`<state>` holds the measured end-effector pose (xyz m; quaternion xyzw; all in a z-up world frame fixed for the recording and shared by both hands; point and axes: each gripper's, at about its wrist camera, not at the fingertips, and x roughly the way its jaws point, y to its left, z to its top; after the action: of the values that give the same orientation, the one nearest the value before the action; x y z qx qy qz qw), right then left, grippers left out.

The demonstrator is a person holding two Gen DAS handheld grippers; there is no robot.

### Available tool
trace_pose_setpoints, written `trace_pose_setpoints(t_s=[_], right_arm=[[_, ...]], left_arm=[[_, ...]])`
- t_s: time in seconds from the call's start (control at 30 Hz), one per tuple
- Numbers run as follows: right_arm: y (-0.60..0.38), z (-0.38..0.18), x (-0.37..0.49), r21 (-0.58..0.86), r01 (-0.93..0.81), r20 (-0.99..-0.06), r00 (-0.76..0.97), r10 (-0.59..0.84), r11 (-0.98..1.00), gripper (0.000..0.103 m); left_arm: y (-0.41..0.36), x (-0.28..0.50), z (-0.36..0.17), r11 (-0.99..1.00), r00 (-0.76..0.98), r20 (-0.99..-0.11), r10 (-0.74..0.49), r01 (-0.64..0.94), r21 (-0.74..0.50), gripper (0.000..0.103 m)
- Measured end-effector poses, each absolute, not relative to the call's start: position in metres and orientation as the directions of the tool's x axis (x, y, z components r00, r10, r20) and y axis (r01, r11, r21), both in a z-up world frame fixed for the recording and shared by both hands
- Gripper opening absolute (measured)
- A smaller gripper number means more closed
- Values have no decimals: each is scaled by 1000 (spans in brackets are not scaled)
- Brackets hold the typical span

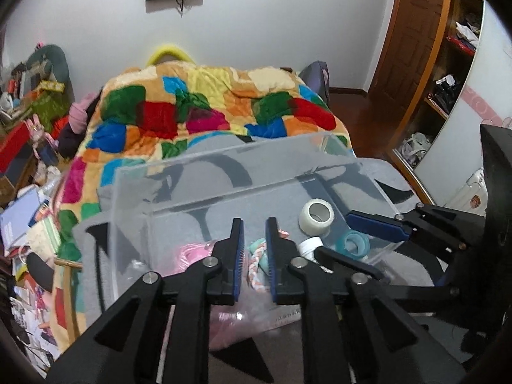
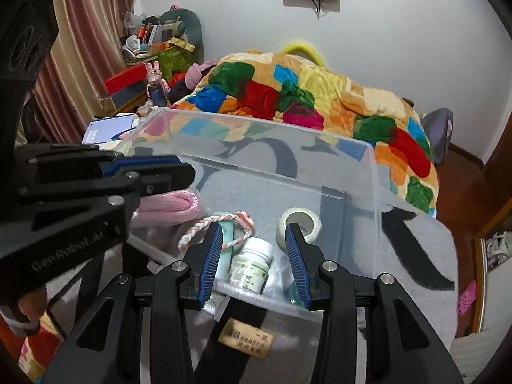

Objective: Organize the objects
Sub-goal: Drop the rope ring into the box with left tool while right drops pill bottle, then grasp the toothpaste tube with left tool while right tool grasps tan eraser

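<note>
A clear plastic box [image 2: 374, 188] stands on a grey mat on the bed. Inside lie a white pill bottle [image 2: 252, 264], a white tape roll [image 2: 299, 224], a pink-and-white braided cord [image 2: 204, 228], a teal tube [image 2: 225, 256], a teal tape roll [image 1: 353, 244] and a pink pouch [image 2: 166, 208]. My right gripper [image 2: 254, 257] is open above the box's near wall, jaws either side of the pill bottle, holding nothing. My left gripper [image 1: 254, 254] is open and empty over the box's left part, above the braided cord [image 1: 256, 264]. The tape roll [image 1: 315, 216] and box [image 1: 128, 192] show in the left view.
A tan eraser [image 2: 246, 337] lies on the grey mat [image 2: 416, 256] in front of the box. A colourful patchwork quilt [image 1: 198, 108] covers the bed behind. Cluttered books and boxes [image 1: 25, 217] sit left of the bed. A wardrobe [image 1: 448, 73] stands to the right.
</note>
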<state>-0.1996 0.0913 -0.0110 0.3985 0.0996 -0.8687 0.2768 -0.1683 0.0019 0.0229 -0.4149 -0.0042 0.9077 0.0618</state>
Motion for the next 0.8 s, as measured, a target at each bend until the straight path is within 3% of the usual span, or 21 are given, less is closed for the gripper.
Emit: trace_pose_setpoints(t_s=[0.2,0.4,0.63,0.8], right_arm=[[108,9,-171,30,575,-702,-570,-427,-817,48],[126,11,-143,29,582,-685,-580,-440,-812,51],[130,-27,-134,53,572,-750,-518,-411,-818,51],[128,-55,-140,71,546,-792,-478,-380,-835,51]], left_arm=[[1,-134,42,-994,-710,-699,90,-109,-18,45],[-5,-101,33,-994,-709,-700,83,-110,-6,50],[-13,-93,-19,-994,-617,-781,94,-95,-44,52],[-1,-103,-49,-992,-575,-814,81,-127,-9,43]])
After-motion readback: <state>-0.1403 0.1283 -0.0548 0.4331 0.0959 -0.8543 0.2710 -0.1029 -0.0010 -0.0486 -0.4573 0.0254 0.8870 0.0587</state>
